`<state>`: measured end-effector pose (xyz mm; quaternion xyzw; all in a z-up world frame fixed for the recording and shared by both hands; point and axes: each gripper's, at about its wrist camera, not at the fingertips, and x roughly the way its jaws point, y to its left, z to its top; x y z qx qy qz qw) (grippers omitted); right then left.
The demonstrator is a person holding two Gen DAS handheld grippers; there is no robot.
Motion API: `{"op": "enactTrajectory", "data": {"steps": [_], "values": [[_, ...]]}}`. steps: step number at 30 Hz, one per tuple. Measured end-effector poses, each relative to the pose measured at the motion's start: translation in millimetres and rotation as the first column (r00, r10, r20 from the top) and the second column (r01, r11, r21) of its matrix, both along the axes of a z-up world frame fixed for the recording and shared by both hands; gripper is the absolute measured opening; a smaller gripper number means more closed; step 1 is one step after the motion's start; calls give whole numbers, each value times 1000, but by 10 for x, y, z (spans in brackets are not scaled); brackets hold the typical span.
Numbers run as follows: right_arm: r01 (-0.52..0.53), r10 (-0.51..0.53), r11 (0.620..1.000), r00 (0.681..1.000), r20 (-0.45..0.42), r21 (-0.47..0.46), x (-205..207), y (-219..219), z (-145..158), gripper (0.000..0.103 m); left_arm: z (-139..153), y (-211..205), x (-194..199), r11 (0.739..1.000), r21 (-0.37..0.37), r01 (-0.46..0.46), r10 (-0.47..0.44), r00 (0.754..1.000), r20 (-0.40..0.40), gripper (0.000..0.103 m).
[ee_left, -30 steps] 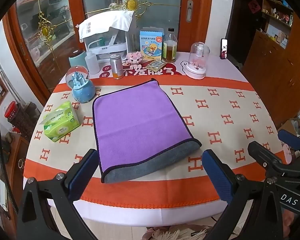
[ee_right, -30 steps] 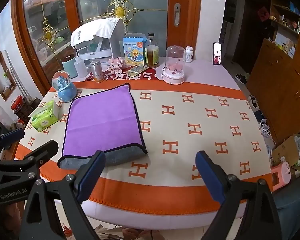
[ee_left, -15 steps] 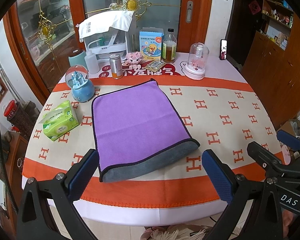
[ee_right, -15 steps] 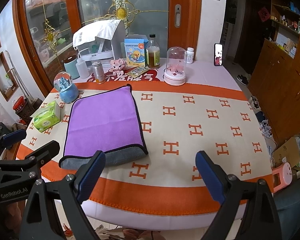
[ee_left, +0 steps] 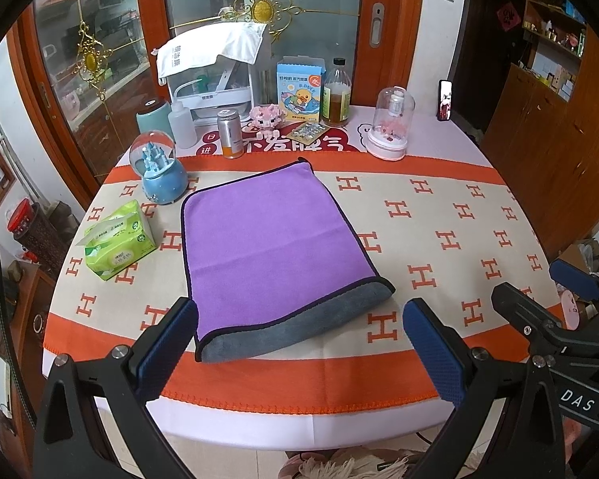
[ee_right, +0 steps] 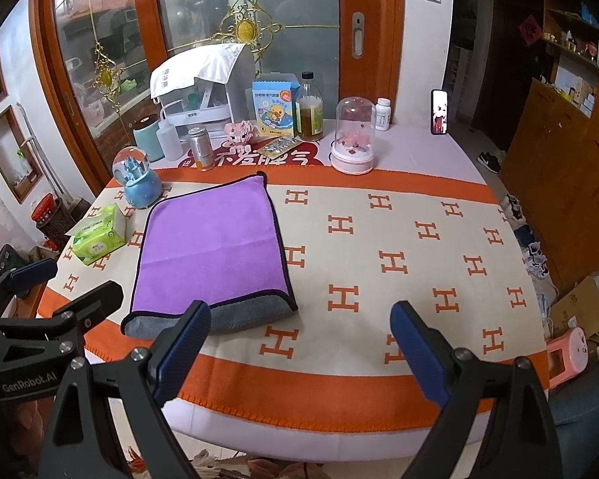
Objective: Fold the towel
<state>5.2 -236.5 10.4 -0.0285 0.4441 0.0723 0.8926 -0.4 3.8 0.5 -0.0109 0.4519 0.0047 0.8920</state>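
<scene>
A: Towel [ee_left: 271, 247], purple face, grey underside: condition?

B: Folded at least once. Grey fold edge toward the viewer, at 6 o'clock of the cloth; purple layer flat on top with dark trim. Lies left of centre on the table [ee_left: 459, 215]. Whether another fold is wanted is a judgement; it looks tidy enough to be near done.

A: Items to its left?

B: Green tissue pack [ee_left: 118, 245] at 9 o'clock, blue snow globe [ee_left: 159, 169] at 11 o'clock. Neither touches the cloth.

A: Tongs?

B: Left gripper [ee_left: 299, 343]: jaws wide apart, empty, hovering off the near table edge with the fold edge between them in view. Right gripper [ee_right: 299, 343]: likewise spread and empty, towel at its 11 o'clock.

A: Surface, room?

B: Round table, cream cover with orange H pattern and orange border. Bottles, duck box [ee_left: 301, 90] and pink dome [ee_left: 393, 123] at 12 o'clock; glass door behind; wooden cabinets at 3 o'clock.
</scene>
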Motion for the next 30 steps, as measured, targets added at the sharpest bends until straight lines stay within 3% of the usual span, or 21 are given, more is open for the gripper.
{"op": "enactTrajectory", "data": {"steps": [30], "values": [[-62, 62, 998, 998, 25, 15, 10, -100, 39, 92, 86, -45, -61, 999, -16, -48, 48, 999, 21, 102]]}}
